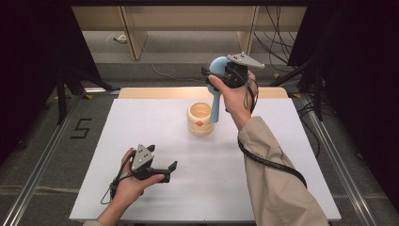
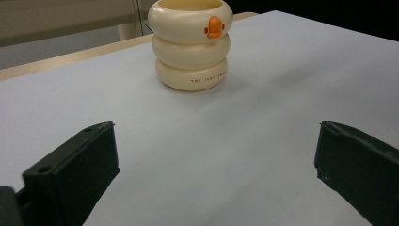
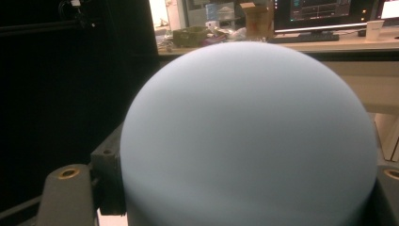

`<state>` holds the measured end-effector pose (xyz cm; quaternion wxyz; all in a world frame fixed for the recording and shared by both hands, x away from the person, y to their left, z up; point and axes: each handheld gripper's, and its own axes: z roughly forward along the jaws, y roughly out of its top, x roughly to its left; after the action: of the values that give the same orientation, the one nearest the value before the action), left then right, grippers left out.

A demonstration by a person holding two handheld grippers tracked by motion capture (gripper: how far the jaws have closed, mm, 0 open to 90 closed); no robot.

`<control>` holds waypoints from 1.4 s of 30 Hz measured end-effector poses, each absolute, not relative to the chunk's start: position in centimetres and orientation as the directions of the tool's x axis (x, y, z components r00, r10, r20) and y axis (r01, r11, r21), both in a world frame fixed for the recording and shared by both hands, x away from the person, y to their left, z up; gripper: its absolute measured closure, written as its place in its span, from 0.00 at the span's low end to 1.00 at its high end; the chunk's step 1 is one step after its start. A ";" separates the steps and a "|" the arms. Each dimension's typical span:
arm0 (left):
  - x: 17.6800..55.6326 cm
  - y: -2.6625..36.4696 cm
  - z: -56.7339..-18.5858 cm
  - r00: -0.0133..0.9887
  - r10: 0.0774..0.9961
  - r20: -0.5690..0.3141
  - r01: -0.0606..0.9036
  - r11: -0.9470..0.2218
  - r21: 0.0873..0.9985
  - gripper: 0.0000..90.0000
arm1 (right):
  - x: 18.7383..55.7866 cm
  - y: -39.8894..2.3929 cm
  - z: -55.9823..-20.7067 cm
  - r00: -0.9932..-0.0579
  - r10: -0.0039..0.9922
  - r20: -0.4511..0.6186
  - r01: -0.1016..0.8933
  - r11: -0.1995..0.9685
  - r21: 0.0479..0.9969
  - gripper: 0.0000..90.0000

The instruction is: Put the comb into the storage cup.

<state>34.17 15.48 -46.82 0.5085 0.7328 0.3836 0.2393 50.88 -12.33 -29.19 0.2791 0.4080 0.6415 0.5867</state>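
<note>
One cream cup (image 2: 191,49) reads "THE".

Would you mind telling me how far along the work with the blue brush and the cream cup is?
Done: the right gripper has the blue brush lifted off the table, gripped by its round head. In hand: the brush hangs handle-down beside the cream cup, not inside it. Left: probably lowering the handle into the cup and letting go. The left gripper waits open near the front edge.

White table (image 1: 141,117); cream ringed cup (image 1: 200,119) with orange beak upright near far middle.
</note>
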 end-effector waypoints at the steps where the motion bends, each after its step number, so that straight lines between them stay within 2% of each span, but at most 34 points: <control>1: 34.2 15.5 -46.8 0.592 0.805 -0.040 0.319 -0.188 0.929 0.00 | 50.9 -12.3 -29.2 -0.511 0.852 0.118 0.195 -0.019 0.981 0.27; 42: 34.2 15.5 -46.8 0.593 0.804 -0.041 0.318 -0.188 0.929 0.00 | 52.2 -10.9 -28.8 -0.510 0.853 0.110 0.170 -0.025 0.985 0.27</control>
<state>34.19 15.48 -46.83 0.5097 0.7328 0.3826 0.2385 52.22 -10.93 -28.81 0.2882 0.4023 0.6358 0.5923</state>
